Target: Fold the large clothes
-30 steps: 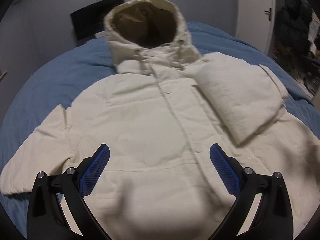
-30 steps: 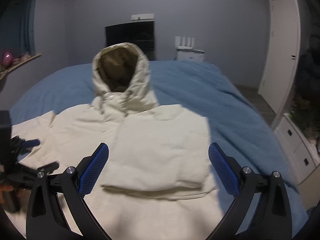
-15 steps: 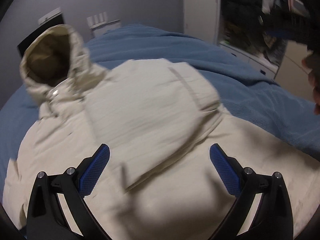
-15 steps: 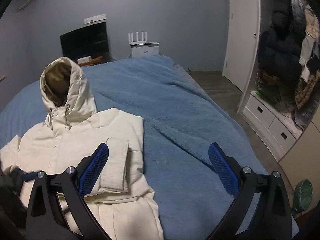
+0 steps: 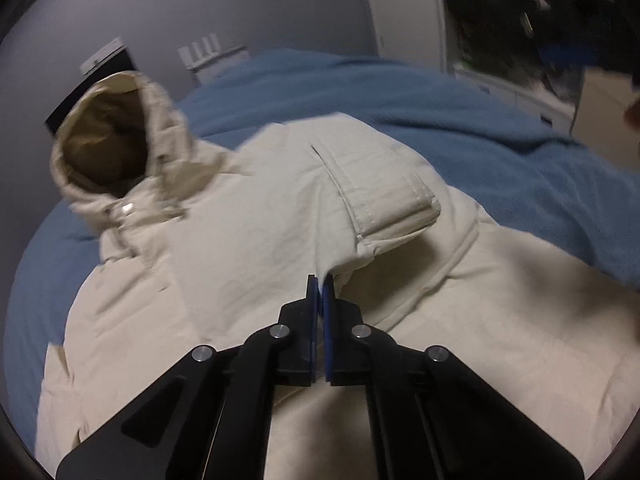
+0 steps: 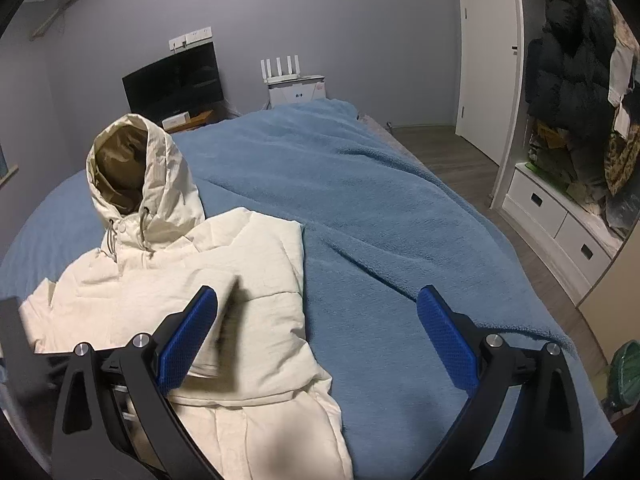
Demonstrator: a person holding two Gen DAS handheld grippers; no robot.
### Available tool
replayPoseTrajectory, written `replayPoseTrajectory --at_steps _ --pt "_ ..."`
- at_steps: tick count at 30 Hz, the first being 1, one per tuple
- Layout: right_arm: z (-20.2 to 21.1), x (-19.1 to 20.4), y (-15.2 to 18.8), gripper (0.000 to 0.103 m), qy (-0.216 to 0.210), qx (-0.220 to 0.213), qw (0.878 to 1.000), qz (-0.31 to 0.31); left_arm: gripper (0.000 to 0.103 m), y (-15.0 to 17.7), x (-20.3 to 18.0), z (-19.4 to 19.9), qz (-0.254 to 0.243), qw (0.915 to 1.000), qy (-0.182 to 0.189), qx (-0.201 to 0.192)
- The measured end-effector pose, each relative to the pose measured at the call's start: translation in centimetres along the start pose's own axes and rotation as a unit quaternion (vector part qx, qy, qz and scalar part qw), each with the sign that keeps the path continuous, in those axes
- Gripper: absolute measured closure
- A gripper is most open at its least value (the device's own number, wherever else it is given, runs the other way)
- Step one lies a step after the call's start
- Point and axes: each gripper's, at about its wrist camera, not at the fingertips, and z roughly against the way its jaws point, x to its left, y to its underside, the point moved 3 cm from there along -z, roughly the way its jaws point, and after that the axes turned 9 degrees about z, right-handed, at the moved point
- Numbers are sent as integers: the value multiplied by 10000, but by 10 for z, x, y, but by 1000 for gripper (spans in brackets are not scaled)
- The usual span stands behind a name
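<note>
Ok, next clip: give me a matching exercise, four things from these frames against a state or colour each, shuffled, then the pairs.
Things:
1. left gripper
2. right gripper
3. blanket
4. folded sleeve

States:
A. blue, spread over the bed
B. jaws wide apart, holding nothing
C. lying across the jacket's chest
D. shut on cream fabric

Pairs: 1-D, 2-B, 3-A, 4-C

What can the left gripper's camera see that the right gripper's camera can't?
Only the left wrist view shows the left gripper shut, pinching the edge of the folded sleeve, with its stitched cuff up close. Only the right wrist view shows the right gripper open and empty above the bed, plus the router, the white door and the drawers. Both show the cream jacket with its hood lying on the blue blanket.
</note>
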Motion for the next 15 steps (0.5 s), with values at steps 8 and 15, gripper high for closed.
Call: replayPoseTrajectory --at_steps 8,15 --pt "1 25 6 7 -74 -13 9995 295 101 21 90 60 799 9967 -31 -133" --pt "-7 61 20 7 -83 104 9965 824 101 65 142 71 1554 9877 -166 25"
